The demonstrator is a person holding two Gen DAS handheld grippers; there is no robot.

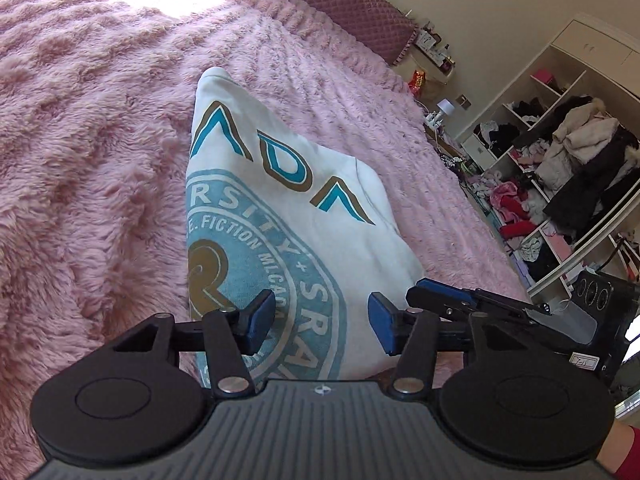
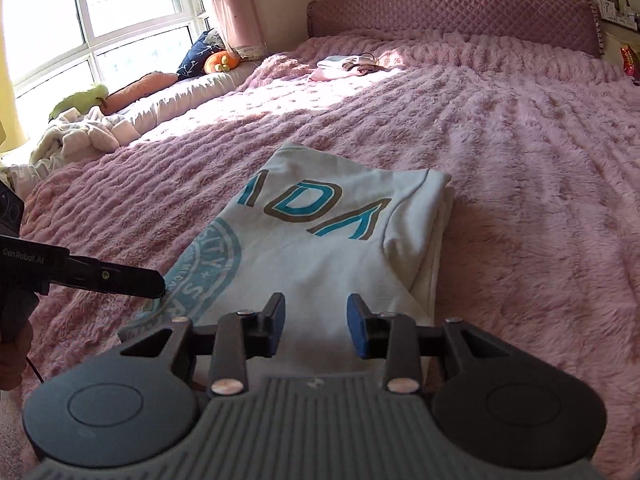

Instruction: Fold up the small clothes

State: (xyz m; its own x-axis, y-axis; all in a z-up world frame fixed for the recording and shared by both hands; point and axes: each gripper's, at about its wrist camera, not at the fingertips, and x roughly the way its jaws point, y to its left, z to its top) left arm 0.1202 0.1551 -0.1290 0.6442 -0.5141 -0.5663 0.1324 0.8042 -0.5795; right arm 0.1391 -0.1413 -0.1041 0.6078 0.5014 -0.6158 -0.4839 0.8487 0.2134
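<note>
A white shirt (image 1: 288,208) with teal and brown lettering and a round teal emblem lies folded into a long strip on the pink fluffy bedspread (image 1: 100,140). It also shows in the right wrist view (image 2: 320,240). My left gripper (image 1: 322,326) is open and empty over the shirt's near end. My right gripper (image 2: 316,326) is open and empty over the near right part of the shirt. The right gripper's fingers (image 1: 440,294) reach in from the right in the left wrist view. The left gripper's finger (image 2: 120,278) touches the shirt's left edge in the right wrist view.
A padded mauve headboard (image 2: 452,12) stands at the far end of the bed. Small folded clothes (image 2: 348,65) lie near it. A window seat with cushions and soft toys (image 2: 120,96) runs along the left. Open shelves full of clothes (image 1: 560,160) stand at the right.
</note>
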